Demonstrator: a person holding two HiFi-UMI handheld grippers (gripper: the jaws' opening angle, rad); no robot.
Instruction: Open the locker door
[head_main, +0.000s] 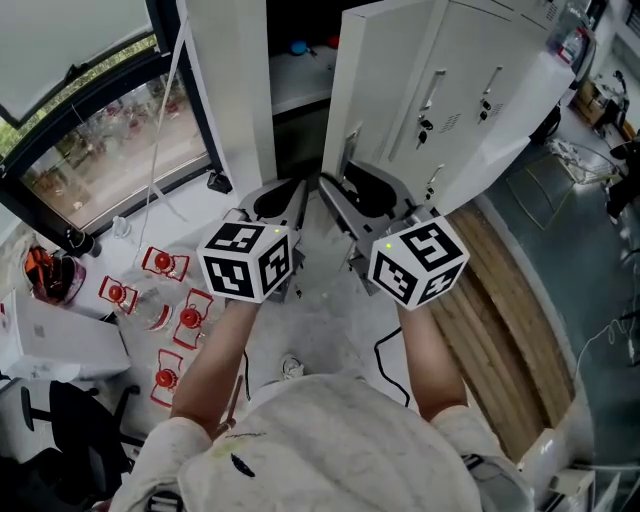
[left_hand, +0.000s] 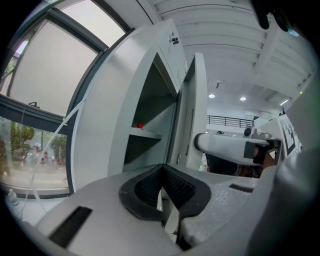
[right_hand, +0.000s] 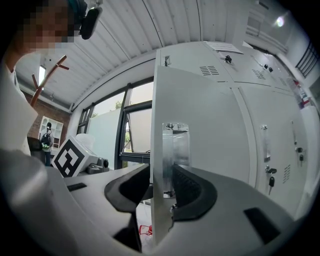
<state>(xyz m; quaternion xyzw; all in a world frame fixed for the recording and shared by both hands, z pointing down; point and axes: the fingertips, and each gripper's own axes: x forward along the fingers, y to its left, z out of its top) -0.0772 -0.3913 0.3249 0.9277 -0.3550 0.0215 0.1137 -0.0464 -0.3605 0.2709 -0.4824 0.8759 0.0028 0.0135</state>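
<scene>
1. Locker door (head_main: 375, 90): swung well out from its compartment (head_main: 300, 70), which lies at 12 o'clock in the head view. The door stands at 1 o'clock, its free edge toward the person.
2. Right gripper (right_hand: 161, 182): jaws wide apart astride the door's free edge, one pad on each face beside the metal latch plate (right_hand: 176, 150). No firm pinch is evident.
3. Left gripper (left_hand: 164, 187): at 9 o'clock of the right gripper. Jaws parted, nothing between them, aimed at the open compartment.
4. Handling, judged: painted sheet steel, stiff and thin. It should swing lightly on its hinges, but the smooth faces are likely slippery.
5. Hold, judged: the free edge near the latch plate, farthest from the hinges, gives the best leverage.
</scene>
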